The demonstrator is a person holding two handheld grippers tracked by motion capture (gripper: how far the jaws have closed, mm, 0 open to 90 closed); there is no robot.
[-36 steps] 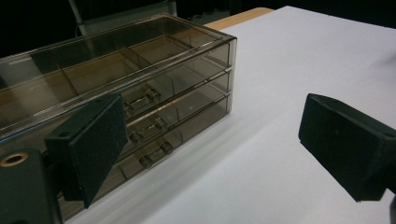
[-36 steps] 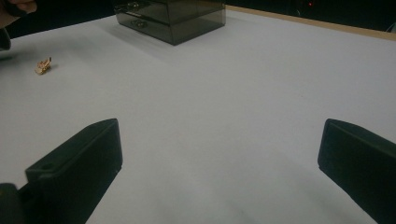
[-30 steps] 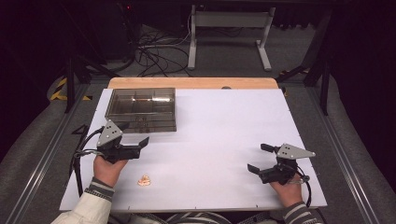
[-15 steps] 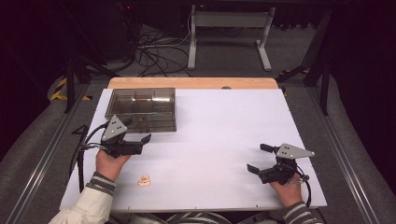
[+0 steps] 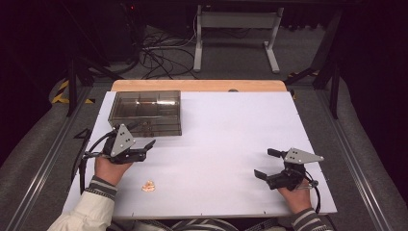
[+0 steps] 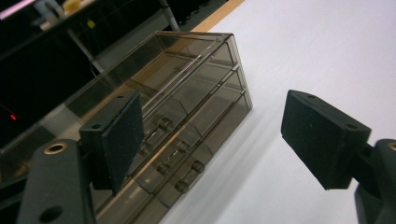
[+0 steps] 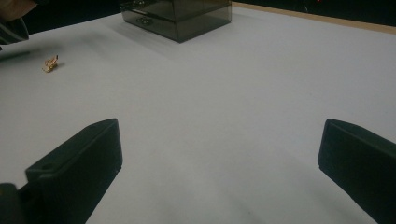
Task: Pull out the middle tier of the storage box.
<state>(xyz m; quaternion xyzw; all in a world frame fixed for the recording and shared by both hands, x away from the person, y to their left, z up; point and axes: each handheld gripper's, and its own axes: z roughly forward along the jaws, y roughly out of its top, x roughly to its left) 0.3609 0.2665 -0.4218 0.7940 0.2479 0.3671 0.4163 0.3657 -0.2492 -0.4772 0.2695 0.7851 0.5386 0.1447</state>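
Drawer box (image 5: pixel 146 113) sits near the far-left corner of the tabletop (image 5: pixel 221 139), long axis parallel to the far edge, drawer fronts with knobs facing the near edge. Smoky clear plastic, rectangular, several small drawers; exact count unclear. Left gripper (image 5: pixel 144 149) hovers just in front of it, fingers (image 6: pixel 119 135) spread, empty. Right gripper (image 5: pixel 265 163) near the near-right corner, fingers (image 7: pixel 79 172) spread, empty. One small gold-coloured piece (image 5: pixel 148 186) lies near the near-left edge.

A smoky brown see-through drawer box (image 5: pixel 145 112) sits upper left on a white table (image 5: pixel 231 134) edged in pale wood; black grippers, grey plates; a small golden-orange piece (image 5: pixel 148 186) lower left; striped cuffs.
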